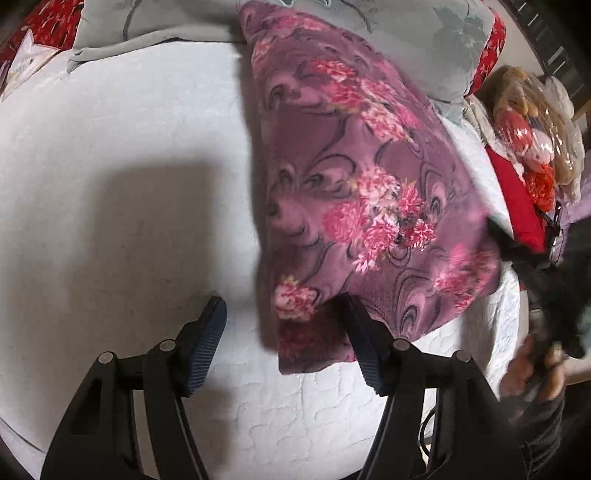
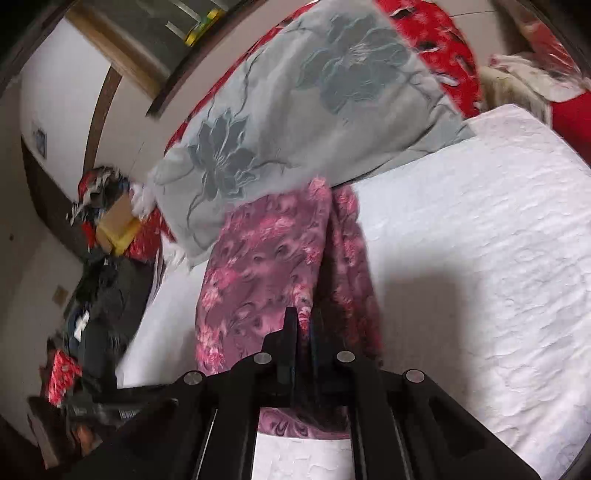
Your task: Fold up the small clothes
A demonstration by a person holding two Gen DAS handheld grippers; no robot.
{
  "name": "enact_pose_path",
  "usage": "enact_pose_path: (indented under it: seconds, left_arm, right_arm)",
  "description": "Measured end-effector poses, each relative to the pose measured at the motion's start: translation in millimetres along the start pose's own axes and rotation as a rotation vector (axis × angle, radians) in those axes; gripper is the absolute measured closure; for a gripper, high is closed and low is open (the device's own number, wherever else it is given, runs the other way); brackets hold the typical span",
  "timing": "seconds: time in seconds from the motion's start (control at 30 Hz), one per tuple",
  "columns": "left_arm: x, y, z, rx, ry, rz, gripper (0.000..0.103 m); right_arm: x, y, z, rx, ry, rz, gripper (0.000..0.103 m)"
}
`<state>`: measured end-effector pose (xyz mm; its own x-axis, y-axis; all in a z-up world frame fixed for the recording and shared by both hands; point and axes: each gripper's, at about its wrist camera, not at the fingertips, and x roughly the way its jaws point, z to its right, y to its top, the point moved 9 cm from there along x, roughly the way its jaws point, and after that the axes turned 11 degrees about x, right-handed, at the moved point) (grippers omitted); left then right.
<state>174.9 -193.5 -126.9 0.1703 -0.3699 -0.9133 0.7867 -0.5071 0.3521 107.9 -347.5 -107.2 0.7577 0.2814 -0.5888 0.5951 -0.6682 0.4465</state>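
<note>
A white quilted bed (image 1: 110, 166) carries a purple floral garment (image 1: 351, 184) and grey pillow (image 2: 295, 110).

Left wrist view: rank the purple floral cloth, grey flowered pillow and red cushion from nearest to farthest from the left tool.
1. Purple floral cloth, its corner by the open left tool.
2. Red cushion, off to the right.
3. Grey flowered pillow, farthest, at the top.

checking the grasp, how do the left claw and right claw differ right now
The left claw is open, fingers spread apart; the right claw is shut on the purple floral cloth. The left claw grips nothing, though one finger meets the cloth's edge; the right holds the cloth up. Both are over the white bed.
</note>
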Motion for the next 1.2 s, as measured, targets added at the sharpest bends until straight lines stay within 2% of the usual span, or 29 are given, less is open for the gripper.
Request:
enact_pose_path:
  seconds: [0.03,0.07,0.1,0.13,0.17,0.23,0.3,0.37,0.43,0.47,0.5,0.57,0.6,0.67,0.77,0.83,0.9,0.93,0.97,1.0,1.03,1.1,1.13,1.17,1.2]
  left_arm:
    - [-2.0,-2.4,1.8,0.004,-0.001,-0.009,0.039]
    - [-9.2,-3.9,1.8,0.005,-0.009,-0.01,0.039]
    - [-14.8,-1.4,1.4,0.005,-0.02,0.007,0.039]
    - [-24.7,-0.9,-0.6,0.003,-0.029,0.043,0.039]
    - [-35.8,2.2,-3.3,-0.004,-0.028,0.085,0.039]
    - [-46.4,9.1,-4.0,-0.024,-0.043,0.133,0.039]
    - [-40.9,8.1,-6.7,-0.038,-0.048,0.119,0.039]
    - [-19.2,5.9,-6.5,-0.037,-0.01,0.067,0.039]
    - [0.3,-5.4,-8.2,-0.022,0.008,0.009,0.039]
    - [-1.8,-7.7,-8.3,-0.007,0.005,0.027,0.039]
    - [-9.4,-7.8,-6.9,0.011,-0.006,0.045,0.039]
    - [-27.6,-0.1,-5.1,0.012,-0.076,0.091,0.039]
    - [-37.1,10.1,-6.2,0.001,-0.101,0.119,0.039]
    - [-57.5,44.8,-10.3,-0.033,-0.13,0.189,0.039]
    - [-65.5,97.1,-15.2,-0.051,-0.108,0.231,0.038]
    - [-56.3,120.1,-19.9,-0.074,-0.062,0.227,0.038]
    - [-32.7,129.2,-26.3,-0.082,-0.008,0.178,0.038]
    - [-15.8,129.8,-31.4,-0.081,0.035,0.135,0.035]
    - [2.8,127.0,-36.1,-0.07,0.066,0.083,0.027]
    - [12.7,123.9,-41.4,-0.086,0.068,0.068,0.024]
    - [12.6,121.7,-47.1,-0.117,0.042,0.078,0.021]
    - [0.0,120.7,-51.8,-0.193,-0.071,0.109,0.022]
    - [-9.8,122.7,-53.3,-0.226,-0.121,0.145,0.023]
    - [-16.4,124.8,-54.4,-0.237,-0.144,0.172,0.023]
    - [-22.7,127.7,-55.1,-0.243,-0.155,0.196,0.023]
  right_arm:
    - [15.6,-11.5,19.6,0.003,-0.087,-0.068,0.099]
    - [23.1,-20.7,26.4,0.012,-0.114,-0.11,0.098]
    - [20.5,-21.1,29.1,0.029,-0.109,-0.106,0.097]
    - [8.5,-14.5,26.6,0.051,-0.117,-0.064,0.091]
    - [-0.1,-9.0,20.3,0.054,-0.114,-0.029,0.084]
    - [-20.2,0.8,-5.8,0.011,-0.013,0.05,0.084]
    - [-26.0,-5.0,-23.1,-0.049,0.025,0.071,0.083]
    - [-13.6,-25.1,-29.0,-0.119,0.013,0.011,0.083]
    - [13.4,-54.6,-6.5,-0.192,-0.128,-0.105,0.085]
    - [20.7,-67.1,6.5,-0.225,-0.175,-0.15,0.09]
    - [18.7,-68.5,6.4,-0.262,-0.164,-0.125,0.09]
    - [11.5,-59.3,-0.3,-0.264,-0.163,-0.133,0.089]
    - [8.2,-49.2,-6.2,-0.253,-0.148,-0.112,0.085]
    - [0.3,-18.4,-25.0,-0.254,-0.097,-0.019,0.082]
    - [17.4,27.1,-53.0,-0.216,-0.047,0.03,0.077]
    - [39.2,44.9,-67.6,-0.209,-0.039,0.043,0.077]
    - [60.6,53.7,-70.9,-0.193,-0.039,0.047,0.077]
    - [73.4,53.9,-64.1,-0.195,-0.065,0.036,0.078]
    - [97.5,53.8,-54.3,-0.195,-0.135,-0.005,0.079]
    - [119.0,46.3,-32.4,-0.176,-0.207,-0.076,0.083]
    - [115.0,53.2,-34.0,-0.157,-0.175,-0.047,0.084]
    - [107.8,63.0,-34.6,-0.098,-0.139,-0.045,0.086]
    - [100.7,70.8,-36.5,-0.066,-0.116,-0.022,0.083]
    - [91.6,80.9,-38.8,-0.053,-0.099,0.034,0.076]
    - [87.0,89.2,-41.3,-0.05,-0.08,0.071,0.075]
